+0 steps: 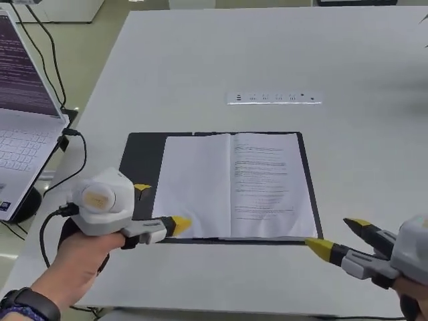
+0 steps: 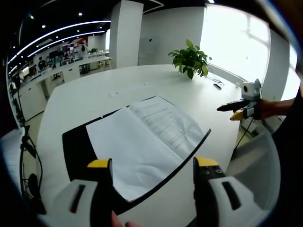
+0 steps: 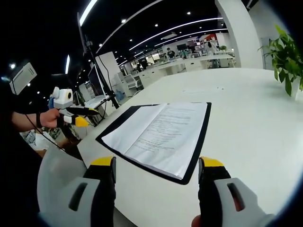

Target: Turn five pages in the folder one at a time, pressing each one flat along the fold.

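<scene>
A black folder [image 1: 137,160] lies open on the white table, with a blank page [image 1: 194,184] on its left side and a printed page [image 1: 267,184] on its right. My left gripper [image 1: 160,207] is open at the folder's near left corner, just above the table. My right gripper [image 1: 338,237] is open off the folder's near right corner. In the left gripper view the folder [image 2: 78,146] lies ahead between the fingertips [image 2: 99,164]. In the right gripper view the folder [image 3: 201,137] lies ahead of the jaws, with nothing held between them.
A laptop [image 1: 20,120] with cables [image 1: 73,150] sits at the table's left edge. A power strip [image 1: 274,98] is set into the table beyond the folder. A potted plant [image 2: 190,59] stands at the table's far end.
</scene>
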Demonstrator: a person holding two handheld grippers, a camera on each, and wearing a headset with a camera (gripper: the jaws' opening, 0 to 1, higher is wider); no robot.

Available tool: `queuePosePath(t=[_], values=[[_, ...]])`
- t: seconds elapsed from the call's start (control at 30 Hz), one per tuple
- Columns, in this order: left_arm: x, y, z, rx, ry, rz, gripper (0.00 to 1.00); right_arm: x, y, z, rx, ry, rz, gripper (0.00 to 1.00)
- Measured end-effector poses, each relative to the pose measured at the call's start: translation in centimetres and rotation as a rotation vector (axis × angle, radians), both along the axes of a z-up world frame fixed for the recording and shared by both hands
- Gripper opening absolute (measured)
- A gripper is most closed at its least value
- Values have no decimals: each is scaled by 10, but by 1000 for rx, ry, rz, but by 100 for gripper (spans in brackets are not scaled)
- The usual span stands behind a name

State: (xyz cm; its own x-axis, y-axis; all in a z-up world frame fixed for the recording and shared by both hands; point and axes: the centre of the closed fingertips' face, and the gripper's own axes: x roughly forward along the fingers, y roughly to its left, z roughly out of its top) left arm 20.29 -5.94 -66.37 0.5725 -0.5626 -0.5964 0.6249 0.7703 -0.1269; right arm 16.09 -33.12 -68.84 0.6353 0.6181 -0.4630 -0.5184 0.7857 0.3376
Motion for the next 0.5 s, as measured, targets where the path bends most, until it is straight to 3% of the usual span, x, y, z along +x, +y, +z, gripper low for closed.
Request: queuePosePath(t=[0.2,0.5], values=[[9,-27,-4,-14,6,-45,68,1,-3,-3,-1,3,0,71],[19,-63,-12,0,10,-138,68,-1,-3,-10,4,16,4,71]])
